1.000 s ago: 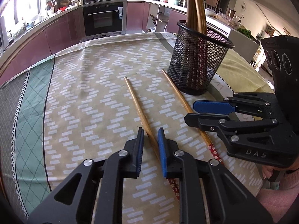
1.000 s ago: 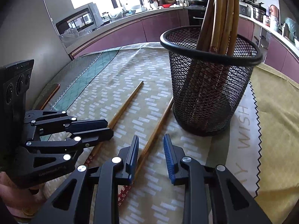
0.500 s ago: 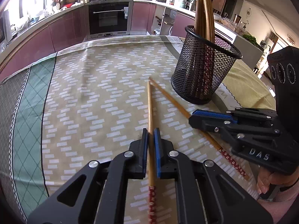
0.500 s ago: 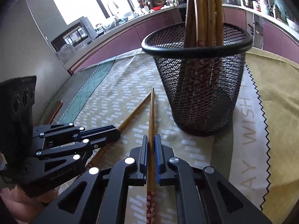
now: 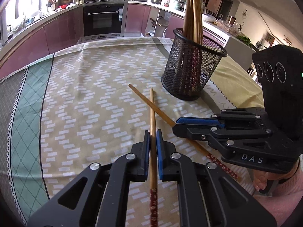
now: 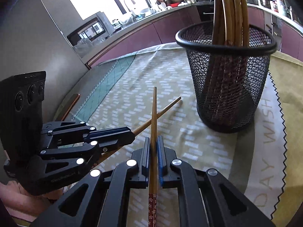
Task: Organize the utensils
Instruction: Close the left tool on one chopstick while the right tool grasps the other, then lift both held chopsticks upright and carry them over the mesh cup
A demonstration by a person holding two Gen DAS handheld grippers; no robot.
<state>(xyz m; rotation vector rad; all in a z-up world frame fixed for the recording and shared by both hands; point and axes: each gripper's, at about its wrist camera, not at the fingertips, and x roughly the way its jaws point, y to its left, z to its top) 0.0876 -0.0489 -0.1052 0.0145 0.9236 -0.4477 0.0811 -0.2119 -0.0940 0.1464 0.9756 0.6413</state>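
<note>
My left gripper (image 5: pixel 153 140) clamps one chopstick (image 5: pixel 152 117); my right gripper (image 6: pixel 153 147) clamps another chopstick (image 6: pixel 153 113). Shafts cross near the mesh holder (image 6: pixel 227 87).

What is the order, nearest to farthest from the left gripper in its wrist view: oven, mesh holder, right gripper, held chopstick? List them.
1. Held chopstick, between the left gripper's fingers.
2. Right gripper, to the right, shut on the second chopstick.
3. Mesh holder, ahead and right.
4. Oven, far back among the cabinets.
</note>
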